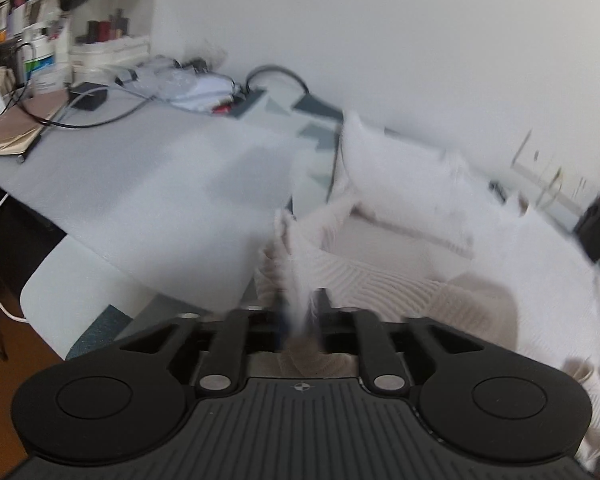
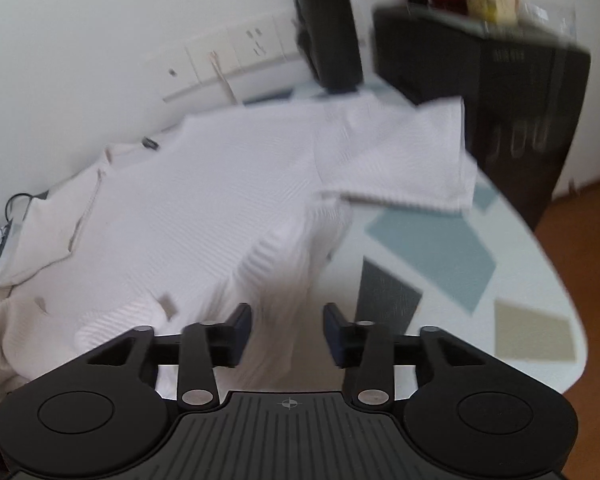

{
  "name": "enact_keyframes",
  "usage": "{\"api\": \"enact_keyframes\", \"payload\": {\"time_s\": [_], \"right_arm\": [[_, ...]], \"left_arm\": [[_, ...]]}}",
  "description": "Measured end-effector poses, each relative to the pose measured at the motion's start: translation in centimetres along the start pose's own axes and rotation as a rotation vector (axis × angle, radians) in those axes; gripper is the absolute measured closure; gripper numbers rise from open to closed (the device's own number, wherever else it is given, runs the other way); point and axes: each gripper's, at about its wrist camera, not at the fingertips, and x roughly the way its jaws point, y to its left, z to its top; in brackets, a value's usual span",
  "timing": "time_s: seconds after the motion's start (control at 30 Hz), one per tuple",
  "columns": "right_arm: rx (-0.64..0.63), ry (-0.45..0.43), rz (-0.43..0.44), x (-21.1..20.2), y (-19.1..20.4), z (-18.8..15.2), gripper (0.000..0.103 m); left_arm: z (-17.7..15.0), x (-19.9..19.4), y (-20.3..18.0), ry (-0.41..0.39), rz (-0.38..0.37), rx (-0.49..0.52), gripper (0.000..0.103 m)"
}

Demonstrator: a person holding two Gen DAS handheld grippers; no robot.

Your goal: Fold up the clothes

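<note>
On the table (image 2: pixel 440 240), my left claw (image 1: pixel 300 312) is pinching the soft, floppy white shirt (image 2: pixel 220 184) by its edge; my right claw (image 2: pixel 287 336) is hanging open, empty.

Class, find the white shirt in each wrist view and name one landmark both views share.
Left wrist view: the white shirt fills the centre and right, pinched in the left claw.
Right wrist view: it spreads across the left and centre, beyond the open right claw.
Shared landmark: the patterned tabletop.
</note>
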Motion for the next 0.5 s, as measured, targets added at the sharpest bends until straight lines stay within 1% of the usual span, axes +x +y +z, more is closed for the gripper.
{"api": "enact_keyframes", "payload": {"time_s": [0.03, 0.1, 0.17, 0.2, 0.27, 0.3, 0.37, 0.4, 0.47, 0.5], "right_arm": [[-0.027, -0.018, 0.008, -0.6, 0.5, 0.3, 0.058], [-0.089, -0.05, 0.027, -1.6, 1.8, 0.9, 0.053], [-0.163, -0.045, 0.081, -1.9, 3.4, 1.3, 0.05], [-0.199, -0.027, 0.118, -1.8, 4.3, 1.3, 0.047], [-0.275, 0.024, 0.189, -1.1, 6.2, 0.7, 0.039], [-0.314, 0.055, 0.208, -0.5, 7.1, 0.2, 0.035], [-0.39, 0.125, 0.222, 1.1, 8.9, -1.0, 0.03], [-0.428, 0.16, 0.229, 1.9, 9.8, -1.6, 0.029], [-0.49, 0.208, 0.202, 3.6, 11.0, -2.7, 0.029], [-0.509, 0.222, 0.185, 4.2, 11.3, -3.0, 0.032]], "left_arm": [[0.0, -0.1, -0.4, -0.012, -0.028, 0.016, 0.04], [0.1, -0.6, -1.4, -0.028, -0.061, 0.058, 0.038], [0.2, -1.1, -2.4, -0.027, -0.087, 0.107, 0.038], [0.2, -1.3, -2.9, -0.026, -0.11, 0.129, 0.037], [0.0, -2.0, -4.0, -0.015, -0.157, 0.186, 0.031], [-0.3, -2.3, -4.6, -0.009, -0.177, 0.218, 0.029], [-1.0, -2.6, -5.6, 0.008, -0.207, 0.29, 0.02], [-1.5, -2.7, -6.0, 0.011, -0.213, 0.321, 0.018], [-2.2, -2.5, -6.5, 0.017, -0.216, 0.37, 0.016], [-2.5, -2.2, -6.6, 0.027, -0.21, 0.371, 0.016]]}}
